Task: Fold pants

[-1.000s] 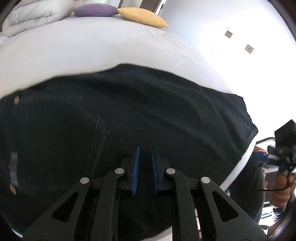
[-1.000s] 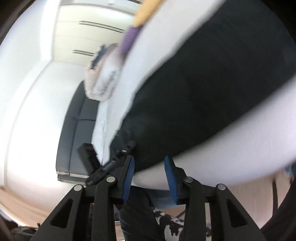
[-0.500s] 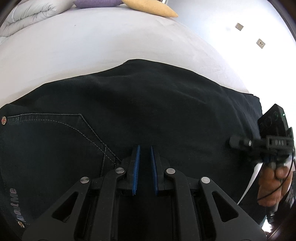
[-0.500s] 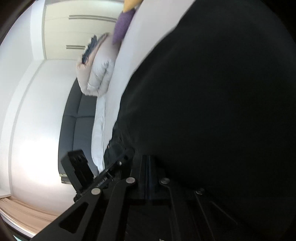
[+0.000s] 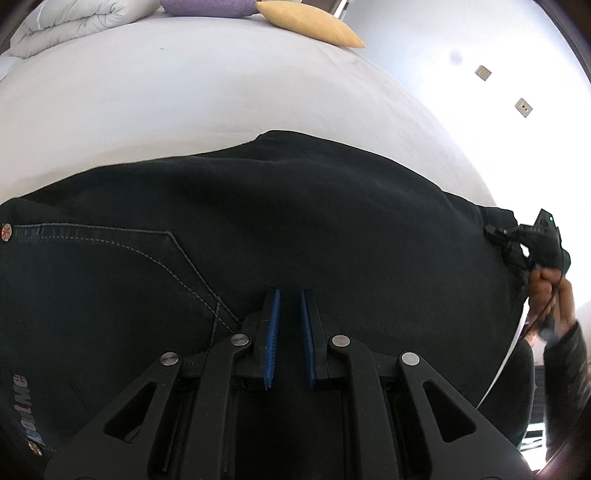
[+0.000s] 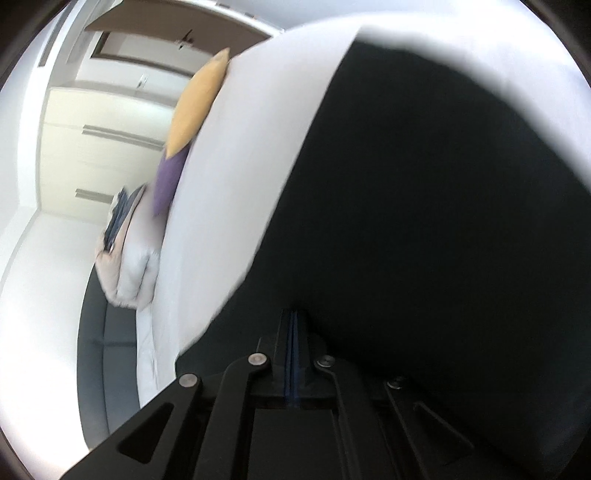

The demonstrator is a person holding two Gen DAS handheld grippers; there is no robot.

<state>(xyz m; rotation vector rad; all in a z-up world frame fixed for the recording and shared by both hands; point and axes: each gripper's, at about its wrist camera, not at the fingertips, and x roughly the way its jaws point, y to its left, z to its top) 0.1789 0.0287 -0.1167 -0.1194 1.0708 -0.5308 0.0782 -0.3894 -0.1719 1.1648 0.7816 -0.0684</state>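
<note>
Black pants (image 5: 295,229) lie spread across a white bed (image 5: 184,103), with a stitched back pocket at the left. My left gripper (image 5: 290,310) hovers just over the pants near the pocket seam, its blue pads a narrow gap apart with nothing between them. My right gripper (image 5: 496,234) shows at the right edge of the left wrist view, at the pants' leg end. In the right wrist view the right gripper (image 6: 293,325) has its blue pads pressed together on the edge of the pants (image 6: 424,221), which fill most of that view.
A yellow cushion (image 5: 310,22), a purple cushion (image 5: 207,6) and a folded white duvet (image 5: 66,22) lie at the far end of the bed. A dark sofa (image 6: 107,354) stands beyond the bed. A white wall with two sockets is at the right.
My right gripper has closed from open onto the pants' leg end and moved in over the fabric. My left gripper has drifted right along the pants, pads unchanged.
</note>
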